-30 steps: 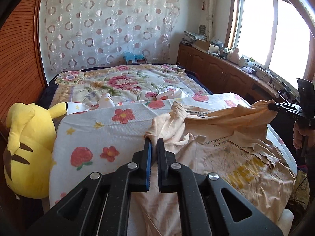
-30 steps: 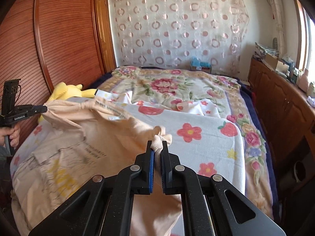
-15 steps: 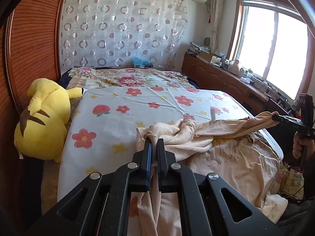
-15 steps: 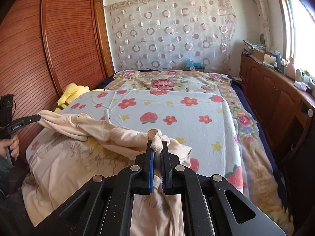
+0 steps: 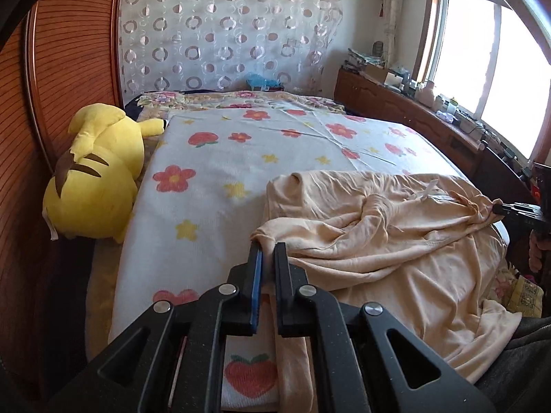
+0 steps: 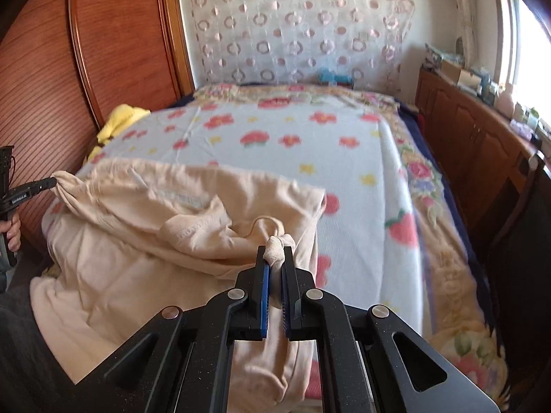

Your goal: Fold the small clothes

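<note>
Well — cream garment (image 5: pixel 372 227), rumpled — bunched

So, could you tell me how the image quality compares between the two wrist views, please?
Left wrist view: sharp overall, but the window is blown out white, and the fisheye bends the wardrobe. Right wrist view: motion blur smears the floral bedspread and the beige garment, while the right gripper stays crisp.

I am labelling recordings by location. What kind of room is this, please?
Most likely a home bedroom: a wide bed under a flowered cover, a yellow plush toy lying beside it, and a wooden wardrobe along the wall, with a patterned curtain behind the bed.
</note>
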Motion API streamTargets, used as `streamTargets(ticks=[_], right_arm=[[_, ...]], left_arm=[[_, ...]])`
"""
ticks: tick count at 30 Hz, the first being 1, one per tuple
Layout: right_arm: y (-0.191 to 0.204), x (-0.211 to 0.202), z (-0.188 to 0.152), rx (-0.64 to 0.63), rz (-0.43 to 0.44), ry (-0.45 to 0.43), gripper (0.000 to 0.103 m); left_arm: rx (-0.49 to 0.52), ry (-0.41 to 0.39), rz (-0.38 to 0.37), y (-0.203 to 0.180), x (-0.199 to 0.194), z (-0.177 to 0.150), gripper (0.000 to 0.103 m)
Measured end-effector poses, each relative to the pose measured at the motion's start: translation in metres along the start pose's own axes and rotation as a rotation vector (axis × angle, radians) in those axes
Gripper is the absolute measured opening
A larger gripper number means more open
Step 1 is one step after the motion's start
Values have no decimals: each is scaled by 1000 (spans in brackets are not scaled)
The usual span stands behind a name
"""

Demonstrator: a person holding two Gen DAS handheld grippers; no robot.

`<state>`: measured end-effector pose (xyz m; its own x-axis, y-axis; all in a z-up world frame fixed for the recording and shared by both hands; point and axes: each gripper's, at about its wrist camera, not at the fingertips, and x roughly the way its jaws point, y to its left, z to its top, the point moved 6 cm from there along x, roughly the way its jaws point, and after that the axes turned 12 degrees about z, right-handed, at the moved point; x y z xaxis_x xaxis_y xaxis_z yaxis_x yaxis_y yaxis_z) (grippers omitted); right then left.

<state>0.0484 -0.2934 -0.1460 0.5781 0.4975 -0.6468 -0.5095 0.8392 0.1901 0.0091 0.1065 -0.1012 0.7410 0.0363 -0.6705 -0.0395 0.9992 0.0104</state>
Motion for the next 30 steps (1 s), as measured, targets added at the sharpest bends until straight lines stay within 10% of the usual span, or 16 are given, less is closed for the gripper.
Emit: streamTargets(ticks=[10,19,30], right_arm=[[-1,-8,17,-10,-7,-13,10],[-27,4,38,-38,-79,-48,44],[-34,64,48,-17,-37,35,51]], left_arm=[[32,-67,32,3,-11,32,78],[94,-21,20,-1,41,77,78],[161,121,-4,-20,99,76,78]])
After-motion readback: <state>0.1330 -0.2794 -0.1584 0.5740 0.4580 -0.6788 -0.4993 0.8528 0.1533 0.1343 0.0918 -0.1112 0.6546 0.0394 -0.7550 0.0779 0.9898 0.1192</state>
